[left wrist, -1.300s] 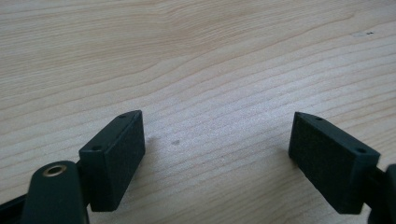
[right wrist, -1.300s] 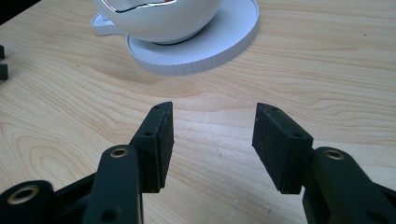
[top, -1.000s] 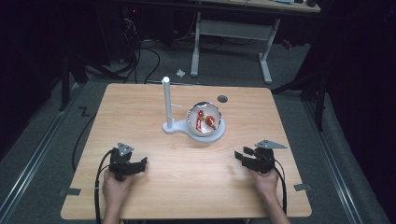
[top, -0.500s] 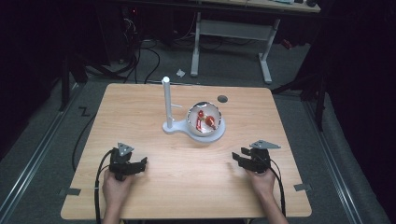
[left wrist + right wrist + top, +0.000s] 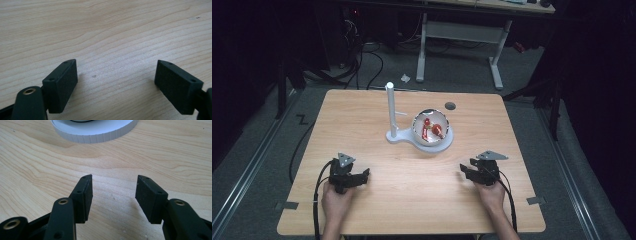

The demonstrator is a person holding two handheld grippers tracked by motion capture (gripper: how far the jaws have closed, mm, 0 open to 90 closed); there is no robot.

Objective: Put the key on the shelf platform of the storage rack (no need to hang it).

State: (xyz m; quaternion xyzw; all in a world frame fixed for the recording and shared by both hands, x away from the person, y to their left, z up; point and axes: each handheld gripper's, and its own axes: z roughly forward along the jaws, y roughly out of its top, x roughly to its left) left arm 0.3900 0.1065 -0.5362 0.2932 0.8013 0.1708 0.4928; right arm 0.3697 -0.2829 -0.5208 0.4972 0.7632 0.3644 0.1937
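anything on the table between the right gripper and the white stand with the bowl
Nothing: bare wood separates the right gripper from the white stand, as the high view shows; the right gripper view shows open jaws with plain tabletop before the stand's rim.

On my bench (image 5: 362, 125), the bowl (image 5: 432, 131) sits near the middle on a round base (image 5: 432, 146), with an upright post (image 5: 390, 107) just to its left. My left tongs (image 5: 362, 175) rest near the front left, my right tongs (image 5: 466, 169) near the front right, both well apart from the bowl.
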